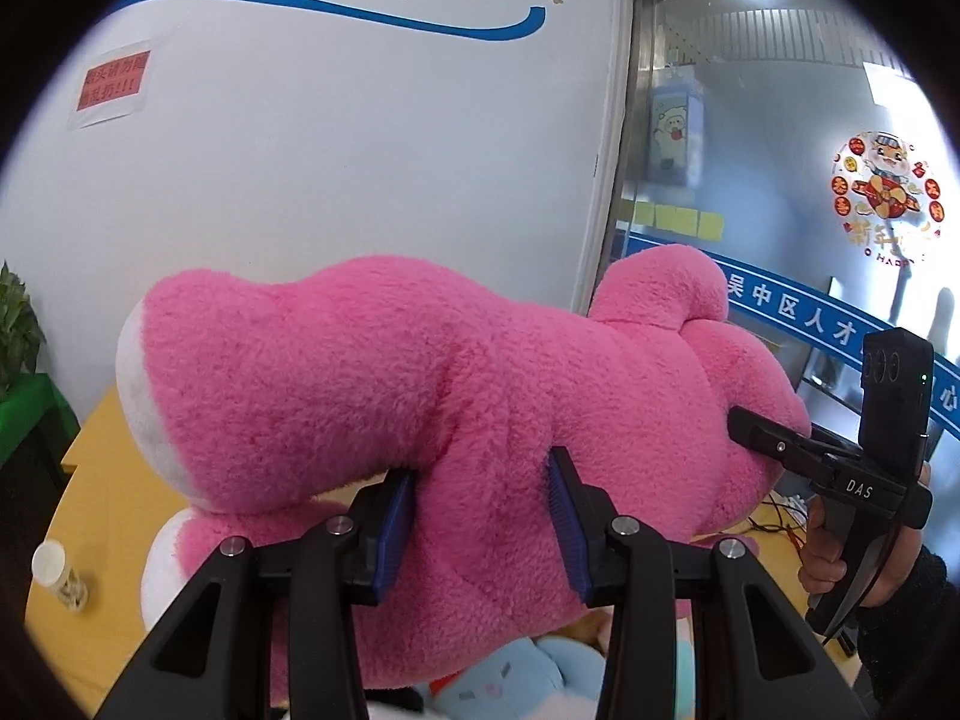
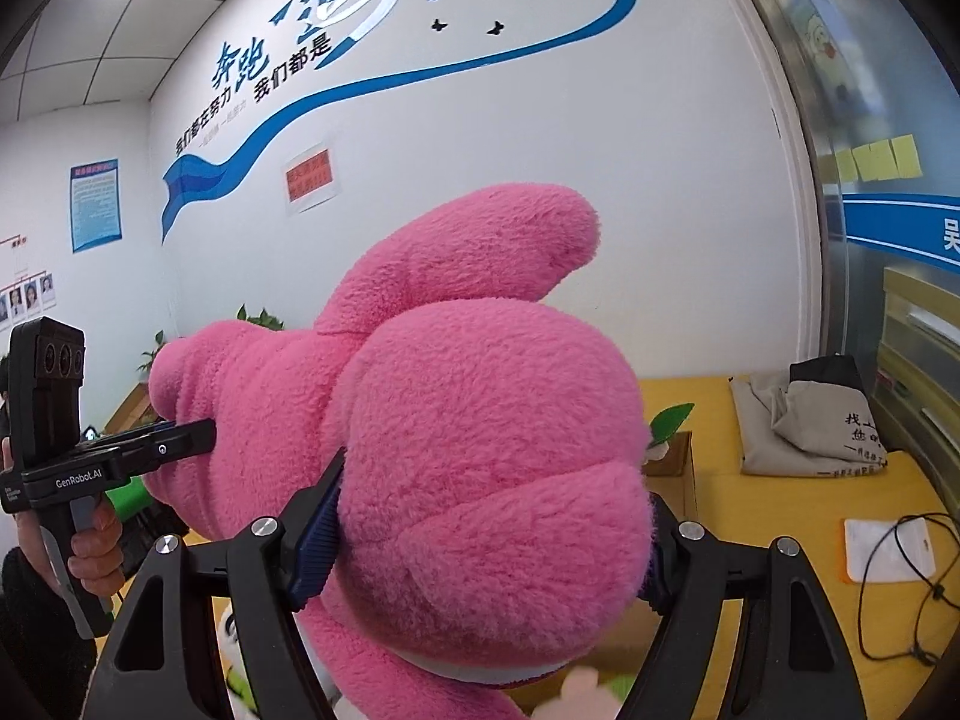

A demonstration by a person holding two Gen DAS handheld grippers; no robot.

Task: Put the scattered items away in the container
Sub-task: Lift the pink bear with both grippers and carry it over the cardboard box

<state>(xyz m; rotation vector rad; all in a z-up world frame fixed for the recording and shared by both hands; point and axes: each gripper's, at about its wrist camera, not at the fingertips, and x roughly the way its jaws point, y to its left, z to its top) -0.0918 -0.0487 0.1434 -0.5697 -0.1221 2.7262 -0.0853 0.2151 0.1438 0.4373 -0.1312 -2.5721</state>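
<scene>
Both sets of jaws are clamped on the same big pink plush bear (image 1: 372, 378): the left gripper (image 1: 480, 516) pinches a narrow fold of its body near the legs, and the right gripper (image 2: 486, 540) stands wide around its round head, pads sunk into the fur on both sides. The bear hangs in the air between them, well above the yellow table (image 1: 114, 480), with a pale blue plush (image 1: 528, 678) just under it. I can't see the container from either view. My guess on handling: it's light but bulky and totally floppy, so a one-point grab would let it sag and swing. Fur is grippy, nothing to break. Holding head and lower body together looks like the right call.
</scene>
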